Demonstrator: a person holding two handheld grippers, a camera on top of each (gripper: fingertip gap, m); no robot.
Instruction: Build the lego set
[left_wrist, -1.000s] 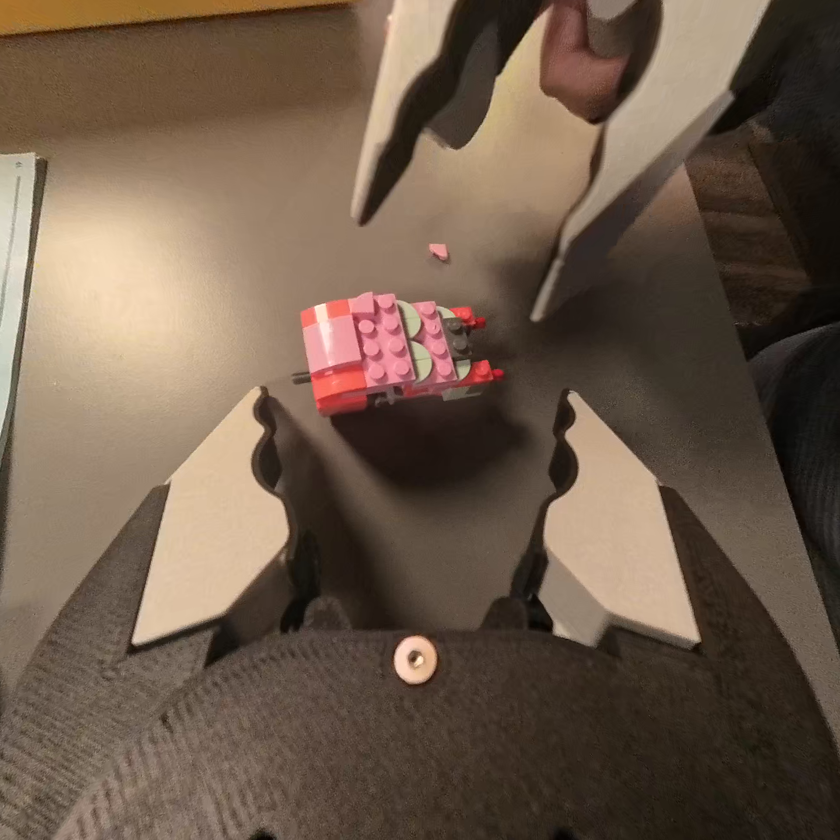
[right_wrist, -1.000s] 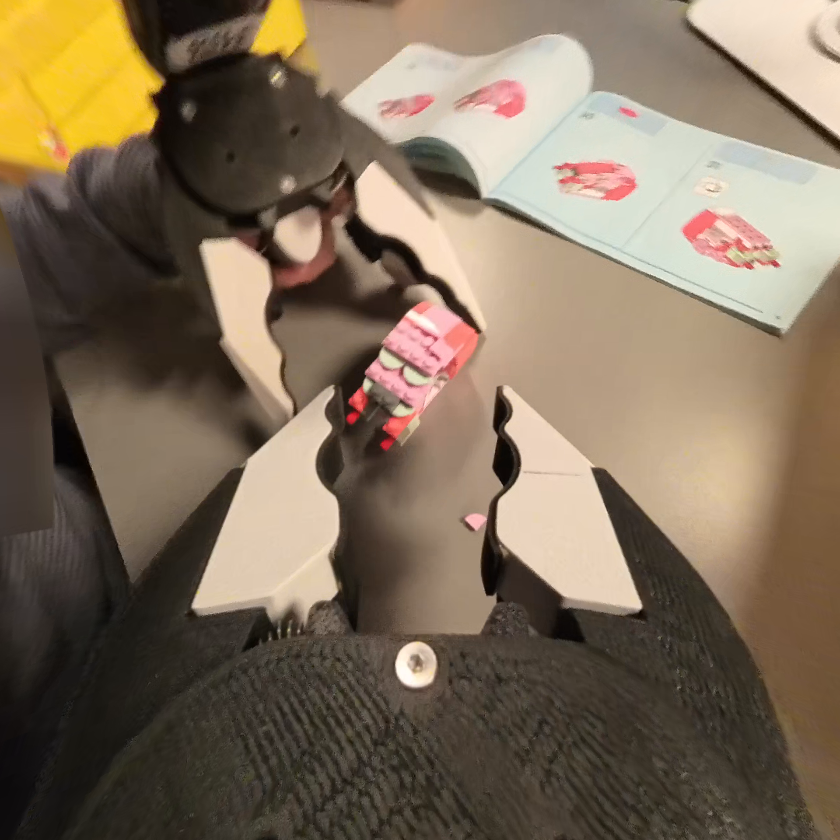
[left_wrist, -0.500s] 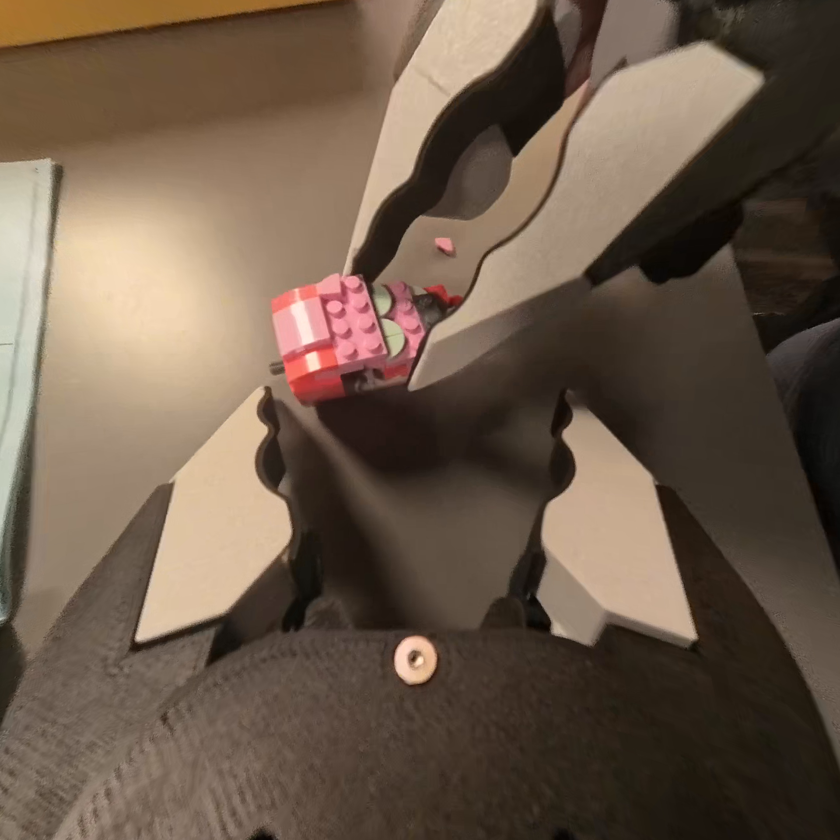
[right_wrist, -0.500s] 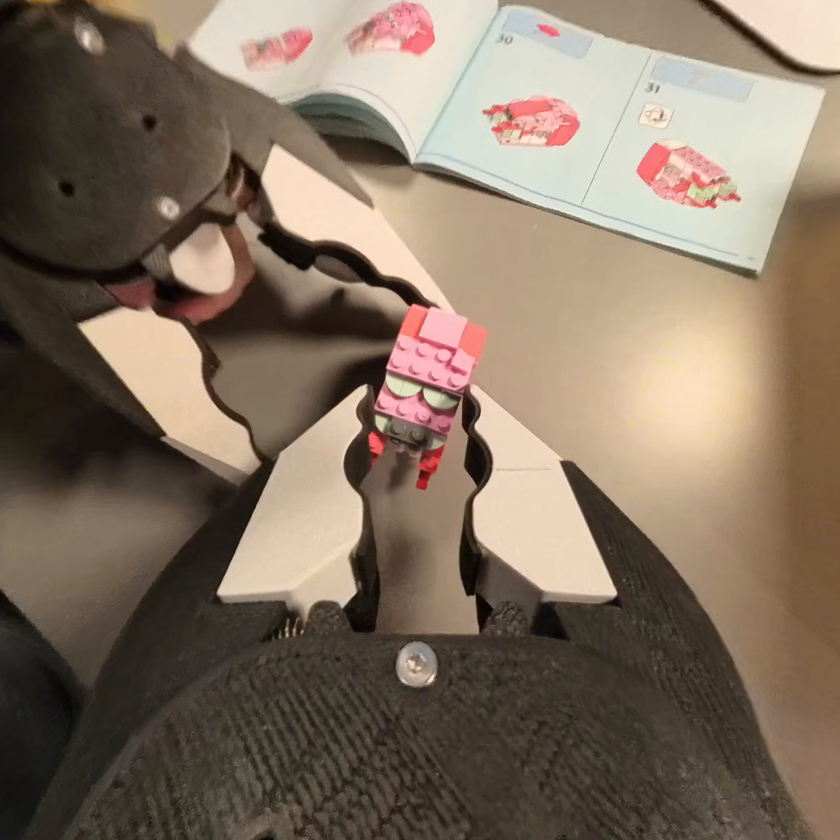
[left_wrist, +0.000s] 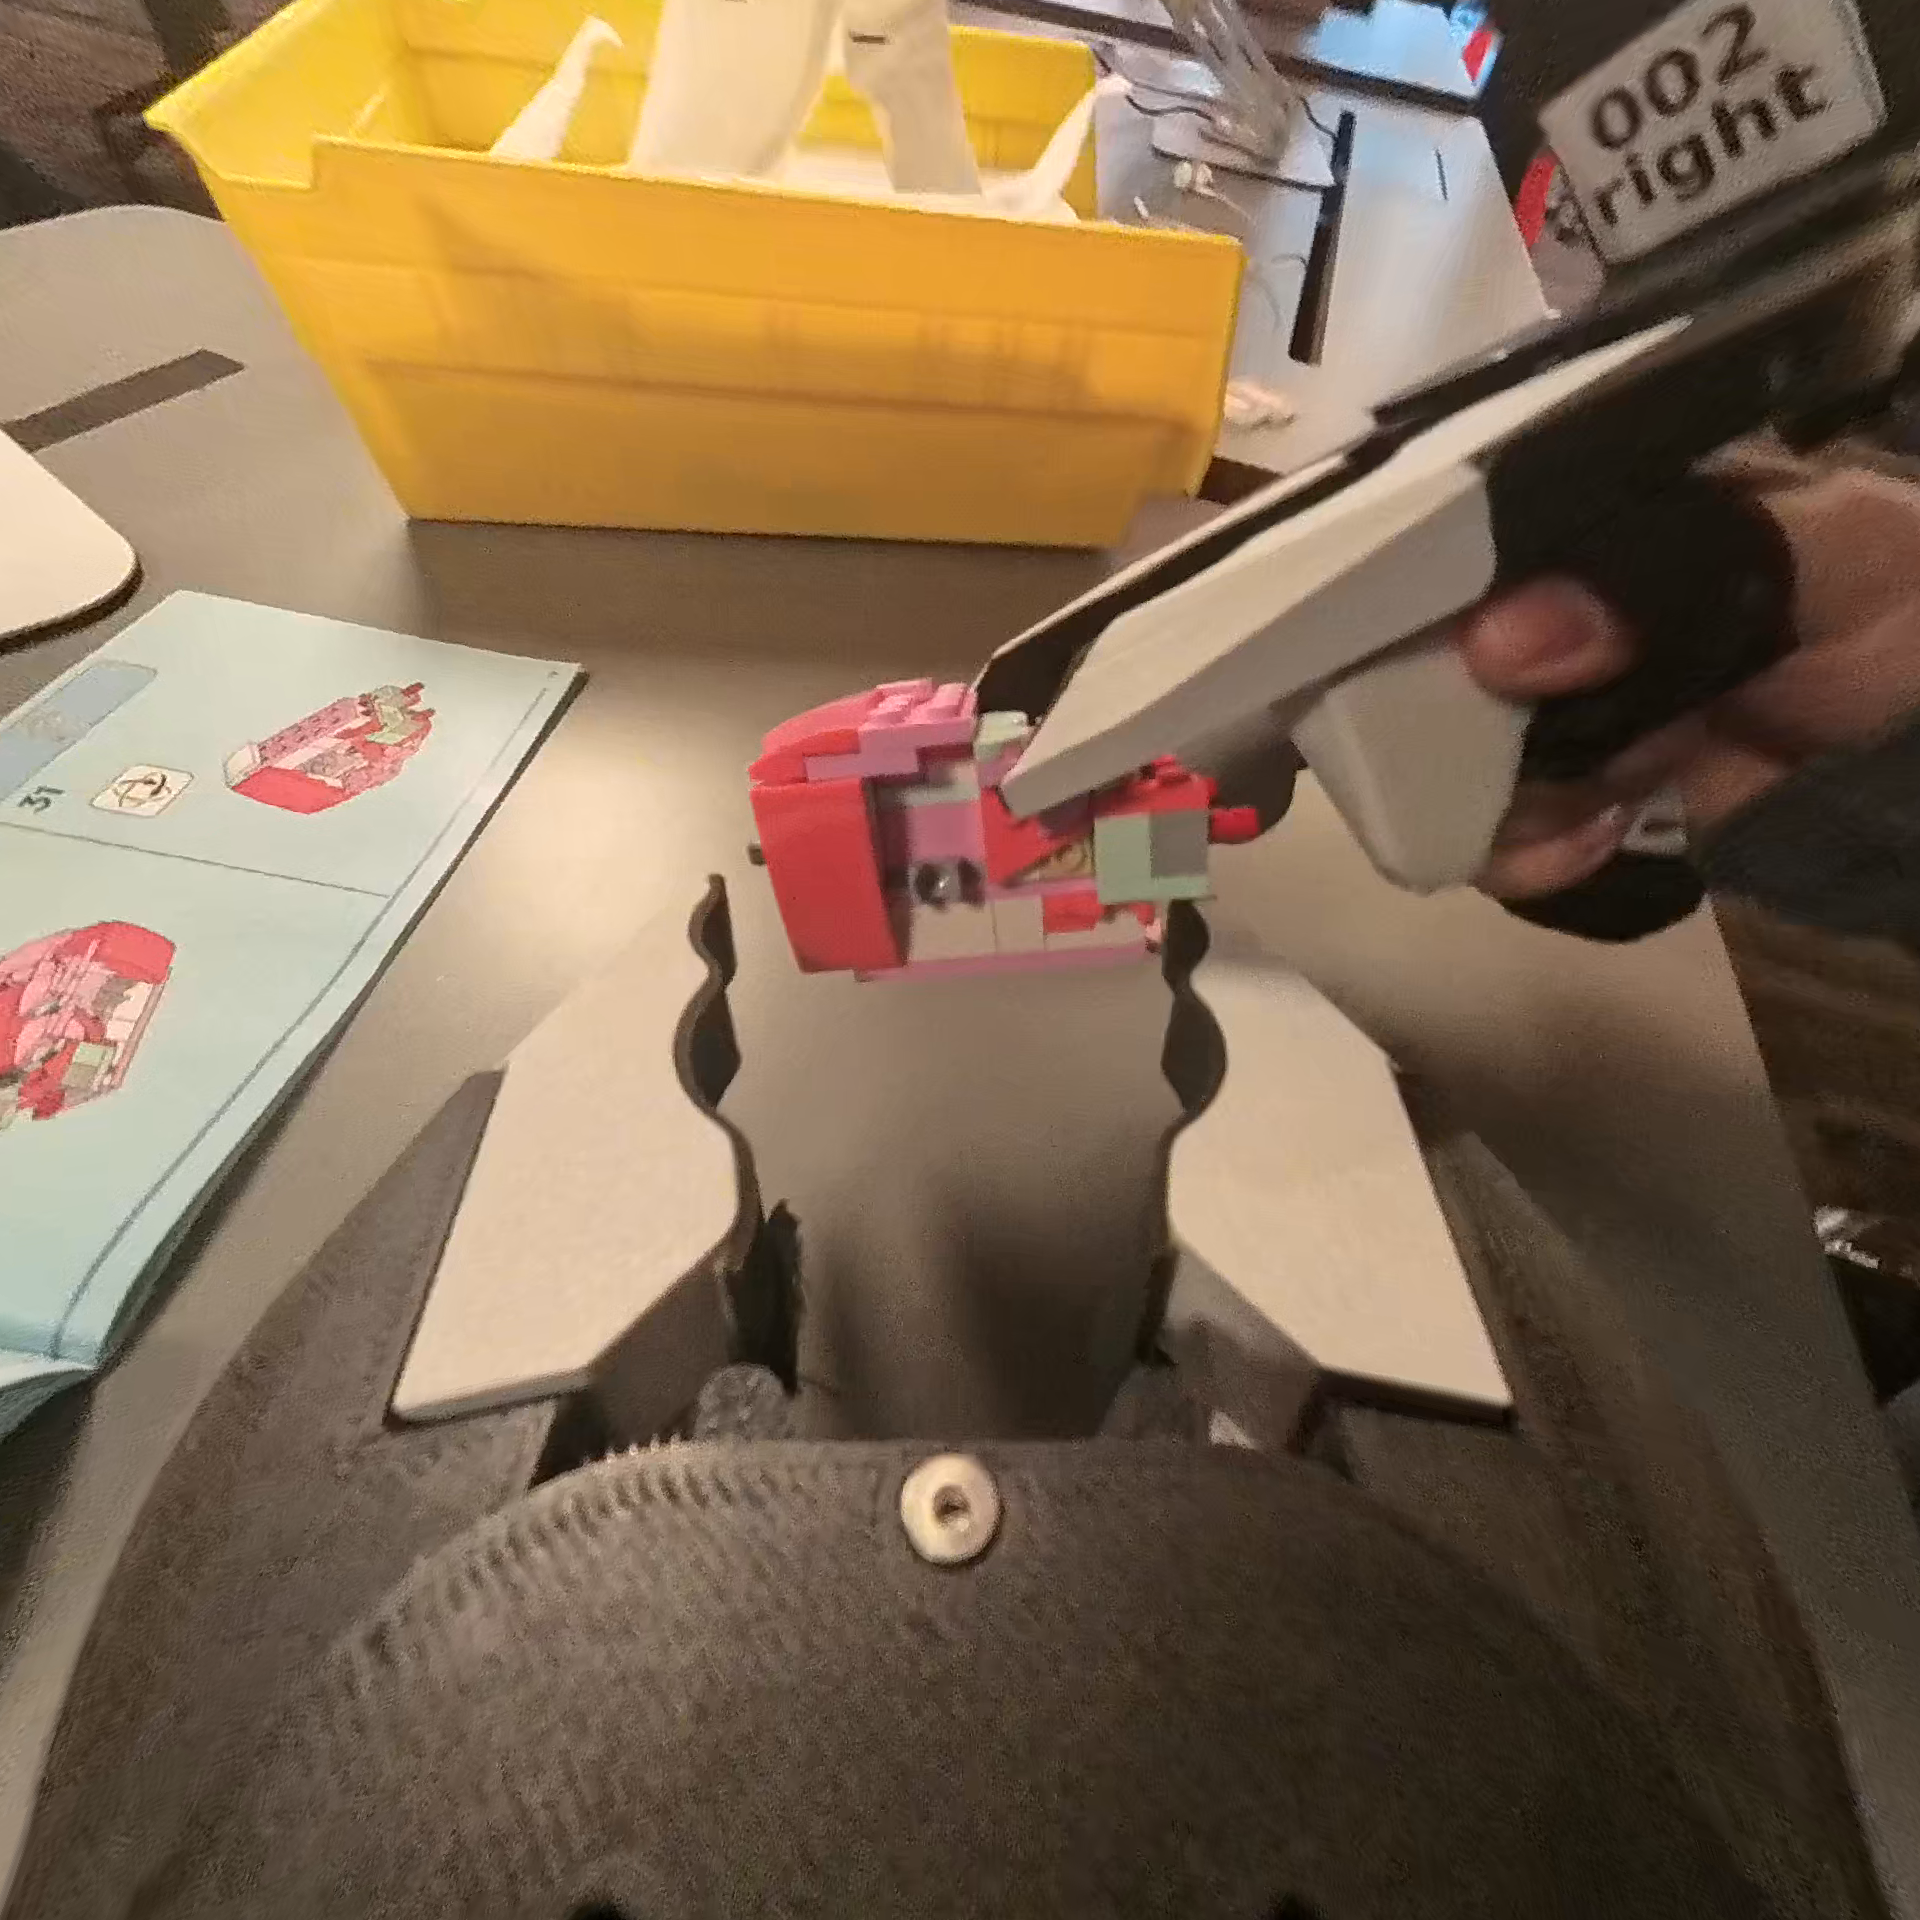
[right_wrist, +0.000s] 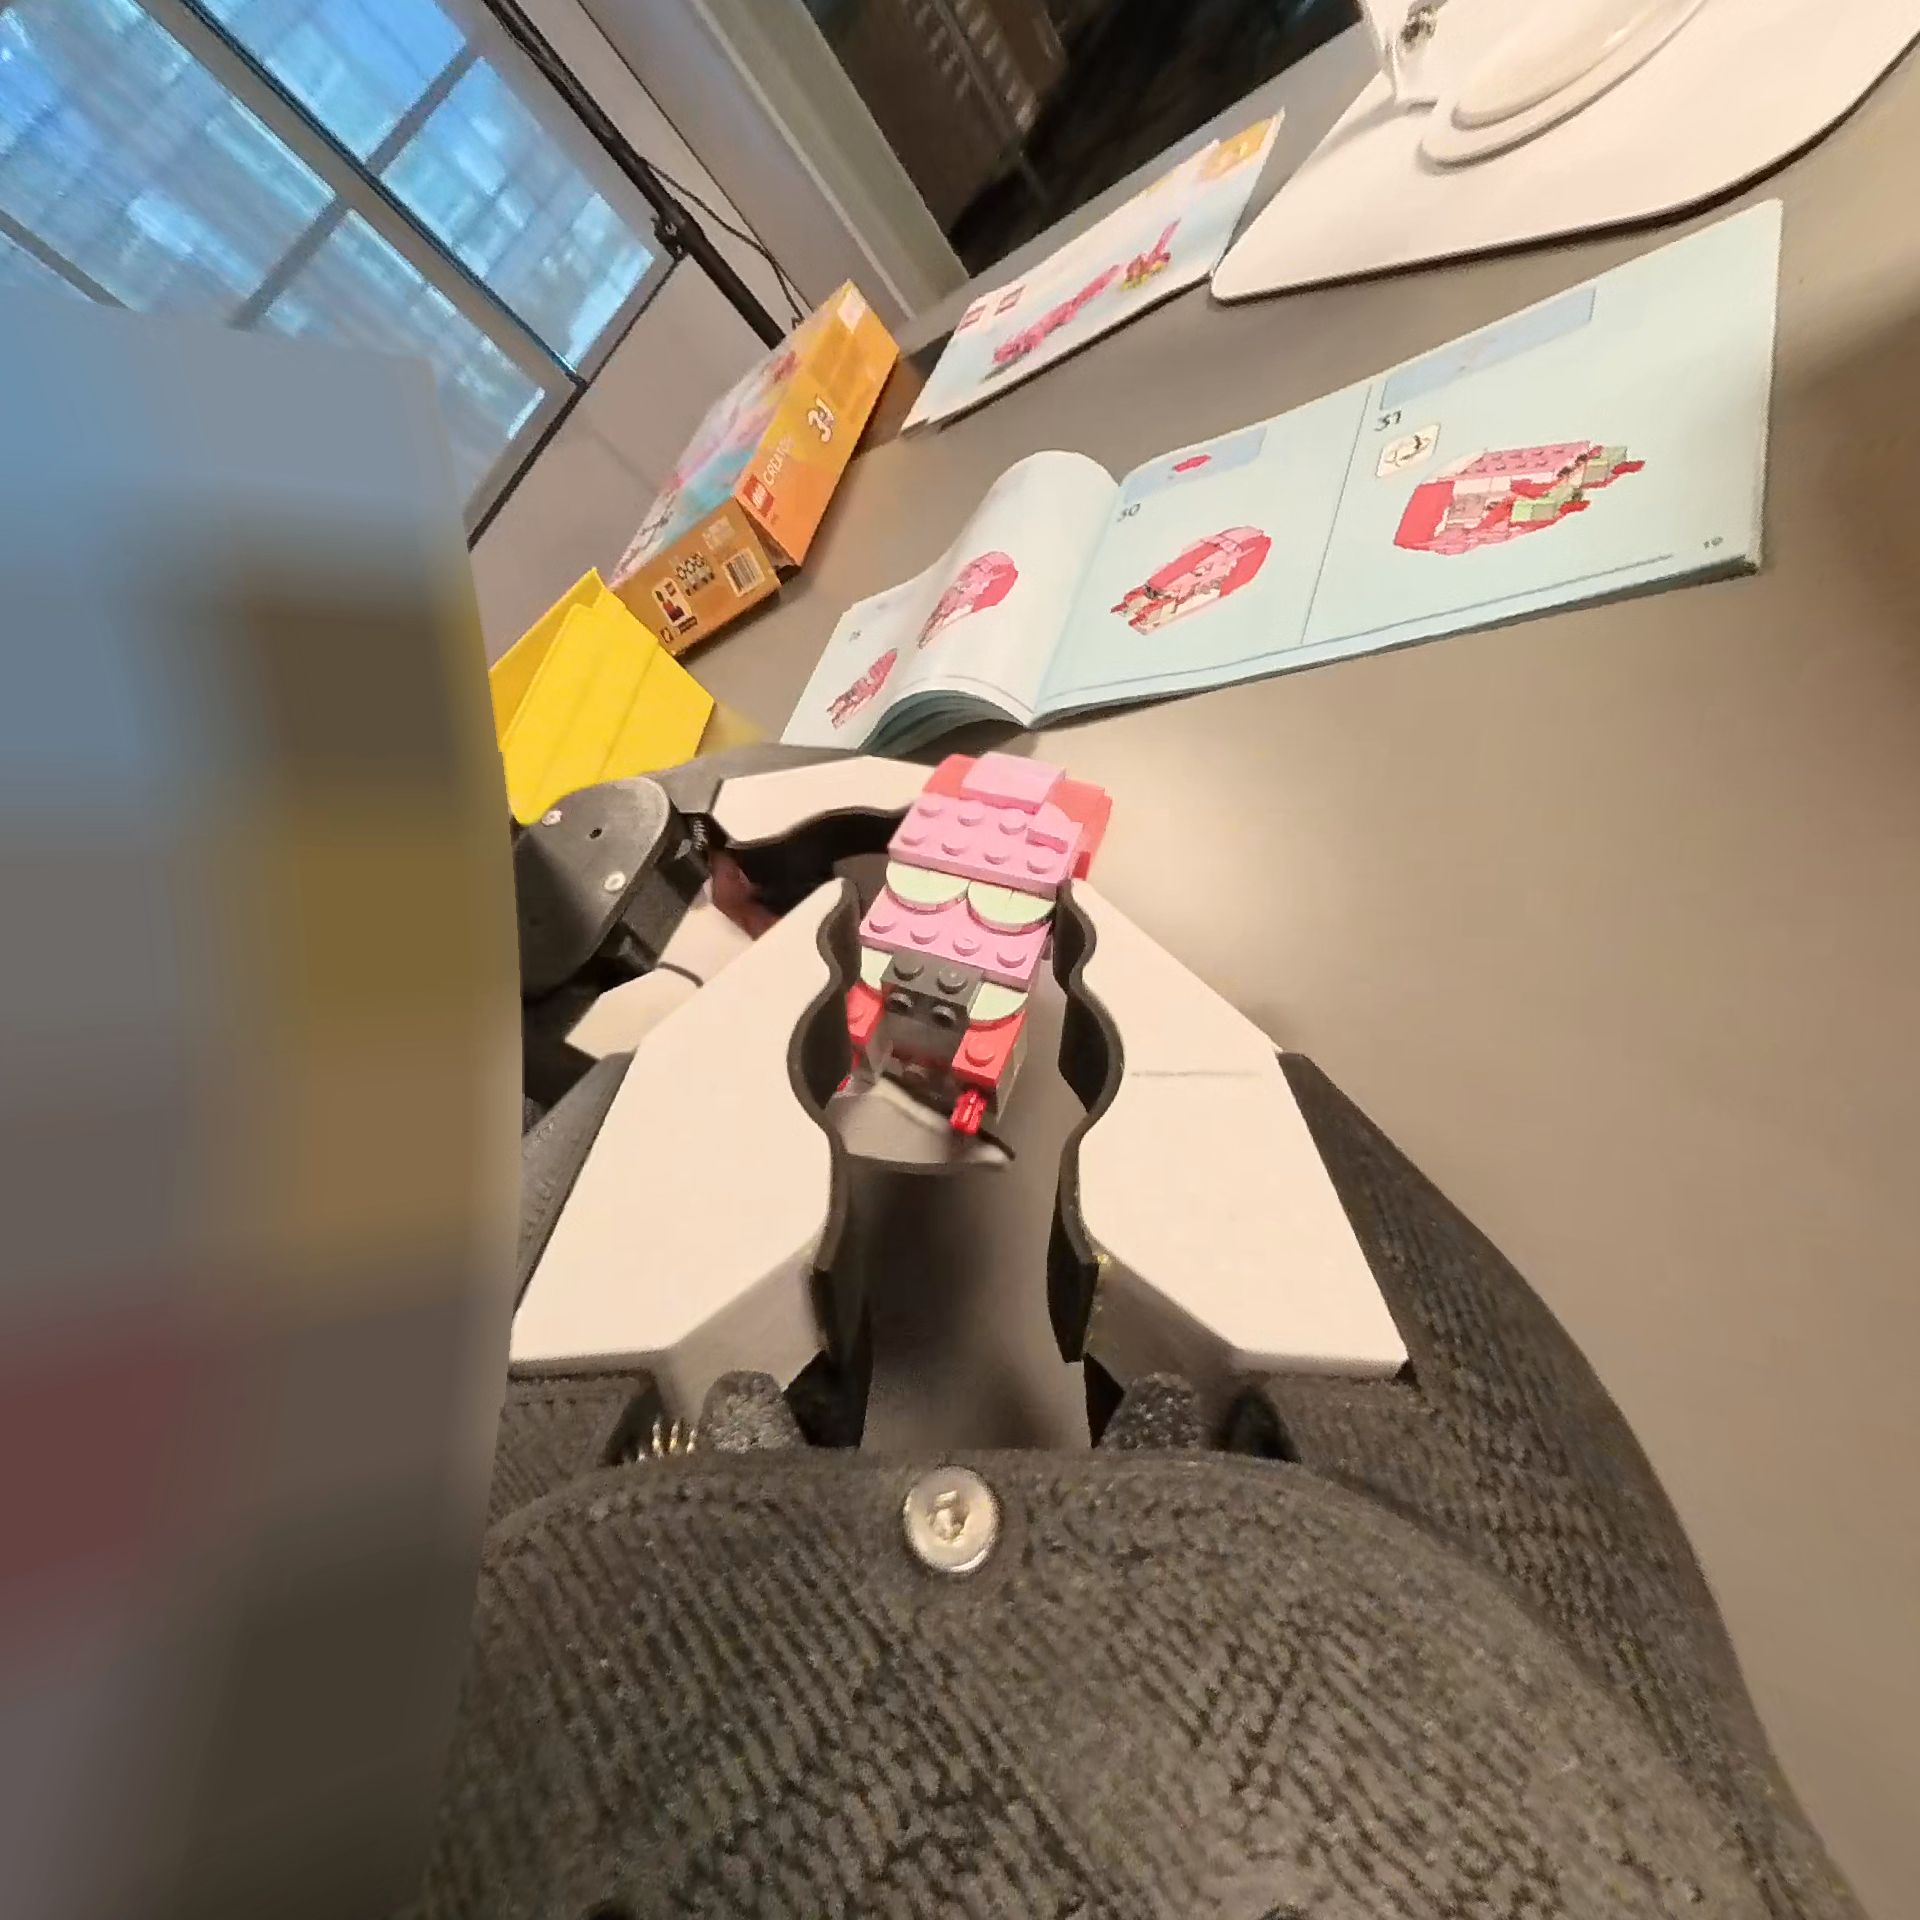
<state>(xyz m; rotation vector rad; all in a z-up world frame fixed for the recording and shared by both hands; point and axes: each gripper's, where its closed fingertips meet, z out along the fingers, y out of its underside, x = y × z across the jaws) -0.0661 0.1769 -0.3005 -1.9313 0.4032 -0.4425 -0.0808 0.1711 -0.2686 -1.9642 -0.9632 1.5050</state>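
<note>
My right gripper (right_wrist: 956, 914) is shut on a small pink and red brick model (right_wrist: 977, 862) with pale green and dark grey parts, and holds it up off the grey table (right_wrist: 1455, 935). In the left wrist view the model (left_wrist: 883, 831) hangs just past my left gripper's fingertips, with the right gripper (left_wrist: 1023, 748) clamped on it from the upper right. My left gripper (left_wrist: 951, 904) is open, its jaws standing about as wide as the model and not pressing on it. A person's hand (left_wrist: 1621, 707) holds the right gripper.
An open pale blue instruction booklet (right_wrist: 1351, 540) lies on the table, at the left in the left wrist view (left_wrist: 208, 831). Behind stand a yellow bin (left_wrist: 727, 343), an orange box (right_wrist: 769, 488), a second booklet (right_wrist: 1091, 270) and a white mat (right_wrist: 1558, 166). Only a small space, under 4 cm, lies between the two pairs of fingers.
My right gripper closed on the model where it lay on the table and lifted it, turning it on its side. My left gripper's jaws have narrowed towards the model.
</note>
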